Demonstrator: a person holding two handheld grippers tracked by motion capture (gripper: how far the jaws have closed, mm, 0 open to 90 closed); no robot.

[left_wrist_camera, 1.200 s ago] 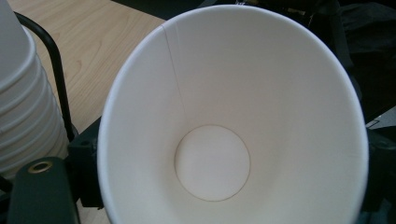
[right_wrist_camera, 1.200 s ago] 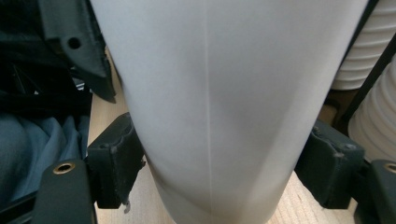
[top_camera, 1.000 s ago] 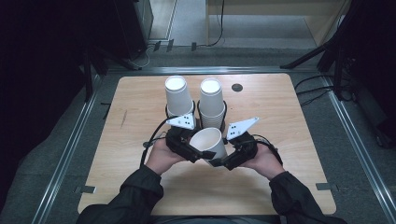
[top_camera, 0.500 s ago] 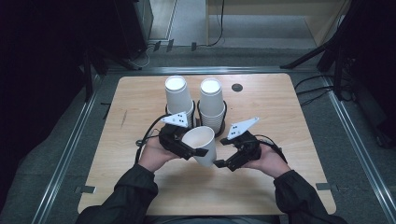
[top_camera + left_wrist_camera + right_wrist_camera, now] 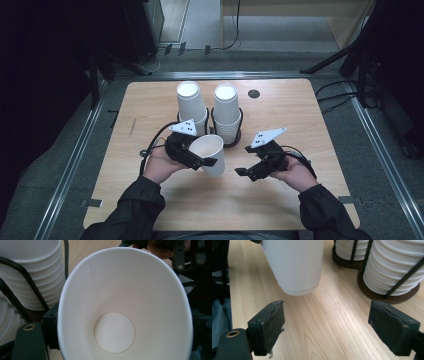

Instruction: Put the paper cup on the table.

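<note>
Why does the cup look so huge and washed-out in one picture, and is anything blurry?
In the left gripper view the paper cup sits right against the lens, so it looms large and its white inside glares; the cup stacks behind look soft. The right gripper view is sharp on the table, with a pale sheen. The high view has dark surroundings.

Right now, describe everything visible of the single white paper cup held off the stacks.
The single white paper cup is plain, tapered and empty, with a thin side seam and a round flat base. The left claw grips it near the rim, with a jaw at either side. It hangs tilted, mouth toward the person, its base just above the light wooden table, in front of the two stacks. The right claw is open and apart from it.
</note>
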